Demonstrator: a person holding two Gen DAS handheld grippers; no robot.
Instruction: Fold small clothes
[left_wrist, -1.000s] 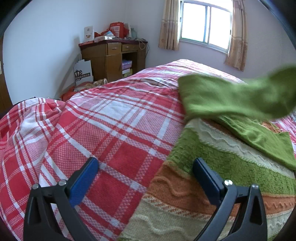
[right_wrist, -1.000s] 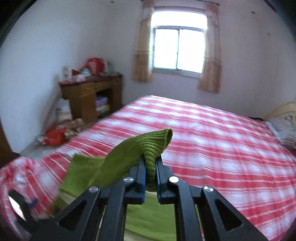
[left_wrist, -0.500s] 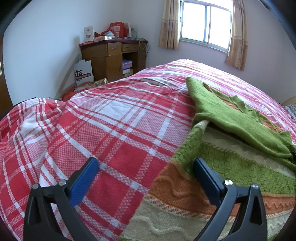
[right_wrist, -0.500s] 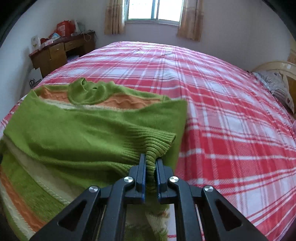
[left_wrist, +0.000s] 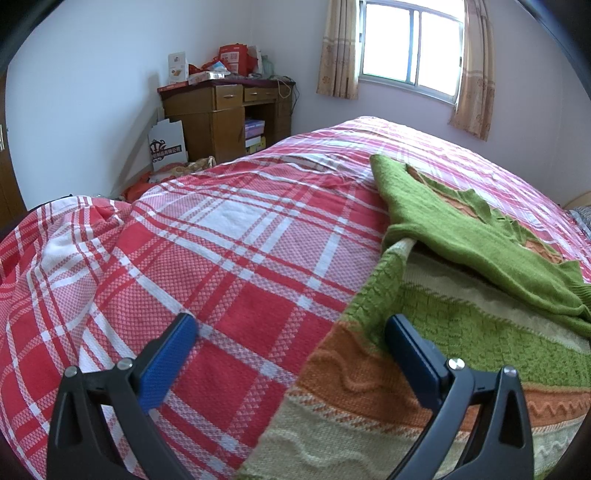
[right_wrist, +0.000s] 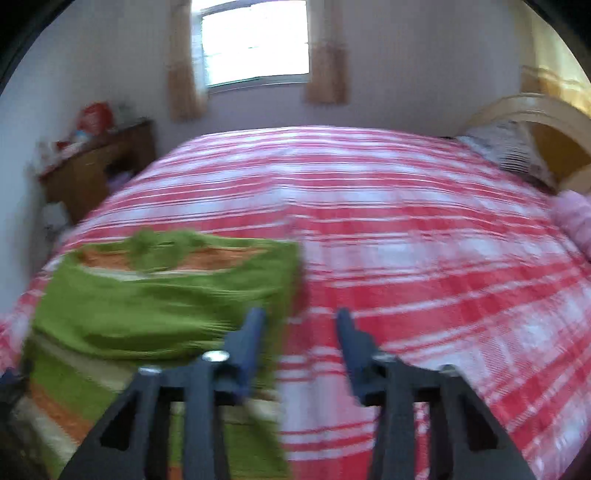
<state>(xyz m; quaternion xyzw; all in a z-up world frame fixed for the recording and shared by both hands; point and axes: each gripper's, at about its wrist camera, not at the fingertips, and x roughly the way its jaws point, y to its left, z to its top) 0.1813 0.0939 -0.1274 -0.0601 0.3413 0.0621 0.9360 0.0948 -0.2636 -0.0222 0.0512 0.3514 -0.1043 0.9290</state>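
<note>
A small knitted sweater (left_wrist: 436, 347) with green, orange and cream bands lies on the red plaid bedspread (left_wrist: 229, 251). Its green sleeve (left_wrist: 480, 247) is folded across the body. My left gripper (left_wrist: 291, 332) is open and empty, low over the sweater's left edge near the hem. In the blurred right wrist view the sweater (right_wrist: 147, 306) lies at the left, and my right gripper (right_wrist: 299, 325) is open and empty above its right edge.
A wooden desk (left_wrist: 225, 110) with boxes stands against the far wall left of the window (left_wrist: 410, 48). A pillow (right_wrist: 509, 151) and a headboard (right_wrist: 535, 122) are at the bed's far right. Clutter lies on the floor by the desk.
My right gripper carried the green sleeve across the sweater, laid it down and opened. It has since lifted away. The left gripper has not moved.
</note>
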